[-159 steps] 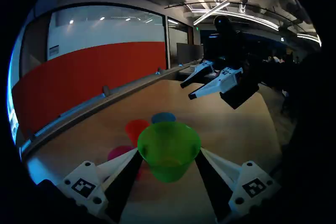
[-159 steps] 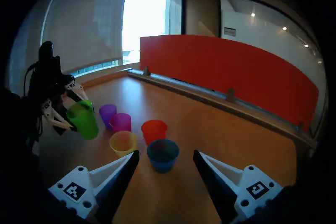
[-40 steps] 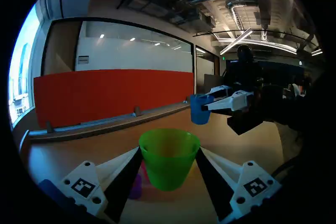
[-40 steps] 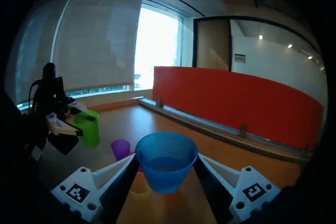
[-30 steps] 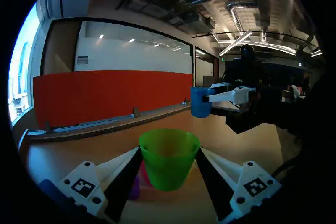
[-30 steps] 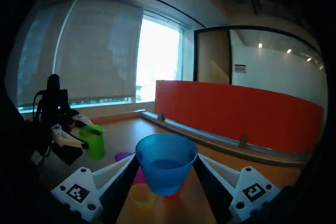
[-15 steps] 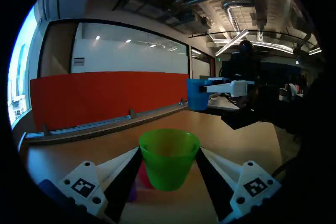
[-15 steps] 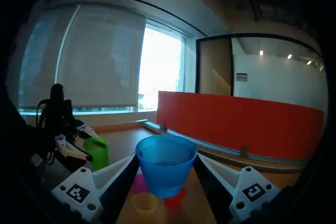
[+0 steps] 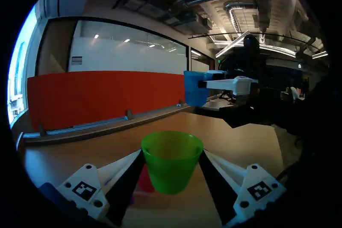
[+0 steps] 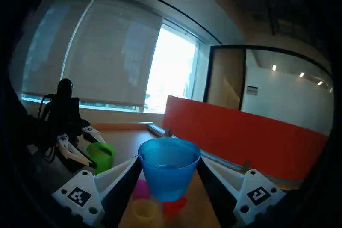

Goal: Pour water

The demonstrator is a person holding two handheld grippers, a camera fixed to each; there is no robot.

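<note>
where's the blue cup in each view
Left gripper view: blue cup sits right of centre, above the middle, held up by the right hand-held gripper.
Right gripper view: blue cup is at bottom centre, between that hand-held gripper's own fingers.
Shared landmark: the long red partition in the background.

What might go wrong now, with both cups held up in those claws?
The blue cup in the right gripper holds water; tilted too fast, it might slosh or slip. The green cup in the left gripper sits aside and lower, so a pour could miss onto the table.
</note>
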